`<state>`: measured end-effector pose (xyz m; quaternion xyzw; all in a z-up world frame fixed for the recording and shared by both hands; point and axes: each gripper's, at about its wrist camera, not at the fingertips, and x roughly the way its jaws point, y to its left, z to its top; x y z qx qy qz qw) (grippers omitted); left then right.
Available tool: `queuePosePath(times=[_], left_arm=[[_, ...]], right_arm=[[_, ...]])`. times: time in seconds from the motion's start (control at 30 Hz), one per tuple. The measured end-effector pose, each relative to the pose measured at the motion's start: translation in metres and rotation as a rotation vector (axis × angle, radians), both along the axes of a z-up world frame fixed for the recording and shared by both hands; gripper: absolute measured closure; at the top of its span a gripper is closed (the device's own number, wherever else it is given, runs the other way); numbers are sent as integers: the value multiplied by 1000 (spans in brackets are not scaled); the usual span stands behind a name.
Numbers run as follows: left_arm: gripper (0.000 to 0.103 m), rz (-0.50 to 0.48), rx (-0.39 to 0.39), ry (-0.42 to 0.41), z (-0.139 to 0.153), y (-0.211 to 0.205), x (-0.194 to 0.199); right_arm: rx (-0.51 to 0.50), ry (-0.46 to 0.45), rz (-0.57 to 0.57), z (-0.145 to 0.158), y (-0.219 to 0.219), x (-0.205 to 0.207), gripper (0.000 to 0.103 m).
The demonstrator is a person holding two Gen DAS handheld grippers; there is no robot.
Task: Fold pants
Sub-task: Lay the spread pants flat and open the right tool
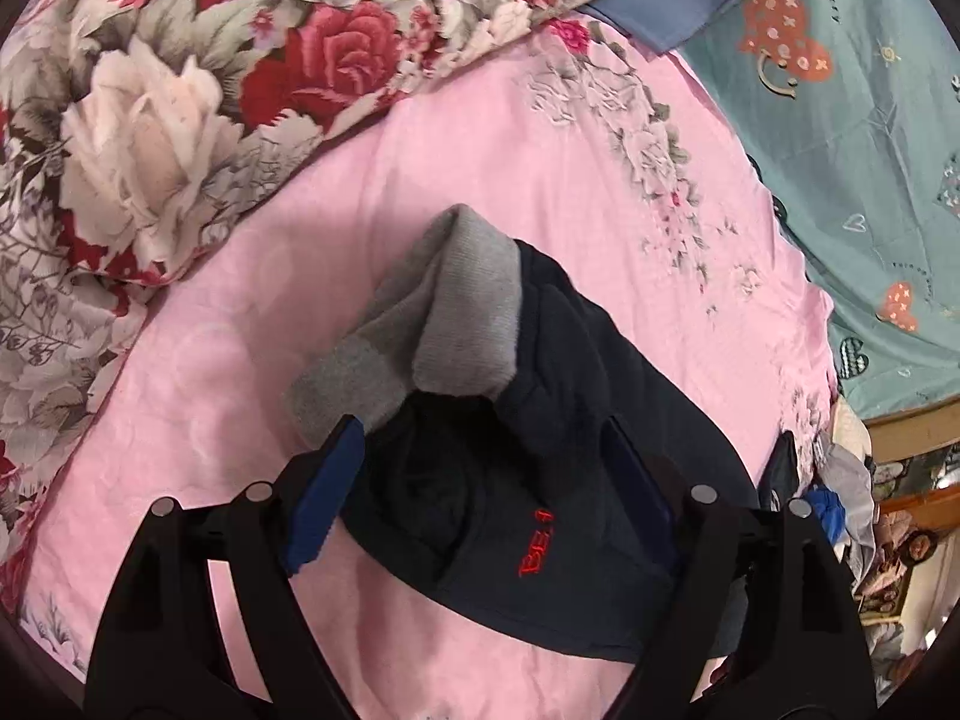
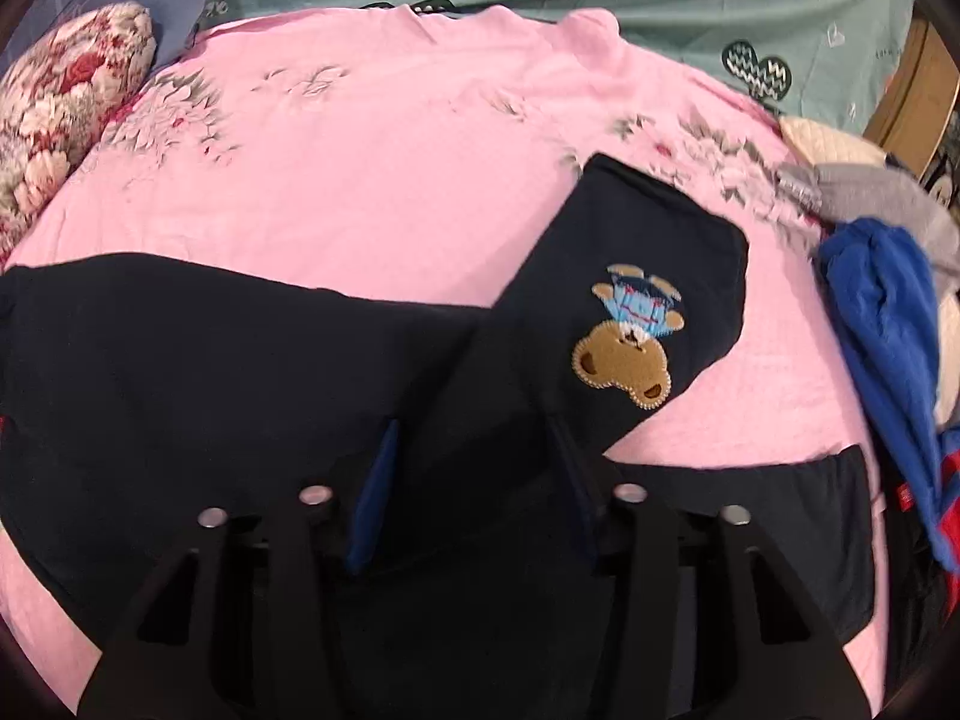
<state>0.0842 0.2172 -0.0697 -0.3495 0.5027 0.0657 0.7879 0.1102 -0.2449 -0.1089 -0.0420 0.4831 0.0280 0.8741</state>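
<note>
Dark navy pants lie on the pink bedsheet. In the left wrist view their two grey ribbed cuffs point away from me, and red lettering shows on the fabric. My left gripper hovers over this cuff end, open wide, its blue pads straddling the dark cloth. In the right wrist view a pants part with a teddy bear patch lies folded across the rest of the pants. My right gripper is shut on a thick fold of that dark cloth, which fills the gap between its pads.
A floral quilt is bunched along the far left of the bed. A teal patterned sheet lies beyond the pink one. A pile of blue and grey clothes sits at the right edge, near a wooden bed frame.
</note>
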Motion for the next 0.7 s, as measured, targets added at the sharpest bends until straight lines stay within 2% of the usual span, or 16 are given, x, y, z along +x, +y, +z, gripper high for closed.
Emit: queuePosePath(times=[0.03, 0.17, 0.27, 0.43, 0.5, 0.53, 0.6, 0.63, 0.7], left_arm=[[21, -11, -3, 4, 0, -2, 1], [21, -22, -78, 24, -6, -7, 5], [21, -36, -95, 30, -10, -13, 13], [23, -2, -104, 50, -18, -8, 31], [25, 2, -102, 49, -17, -9, 33], [27, -5, -86, 44, -15, -11, 32], [48, -19, -46, 44, -10, -13, 31], [51, -31, -32, 36, -7, -15, 30], [70, -59, -20, 0, 0, -17, 29]], right_arm=[[6, 1, -5, 2, -7, -2, 96], [100, -33, -18, 22, -26, -23, 97], [177, -46, -9, 32, -36, -43, 97], [210, 25, -24, 10, -35, -47, 97], [206, 22, -33, 5, -33, -46, 96], [205, 20, -35, 5, -31, -46, 96], [207, 21, -40, 4, -31, -45, 95], [204, 22, -40, 4, -31, -44, 94], [191, 21, -39, 3, -30, -44, 88]])
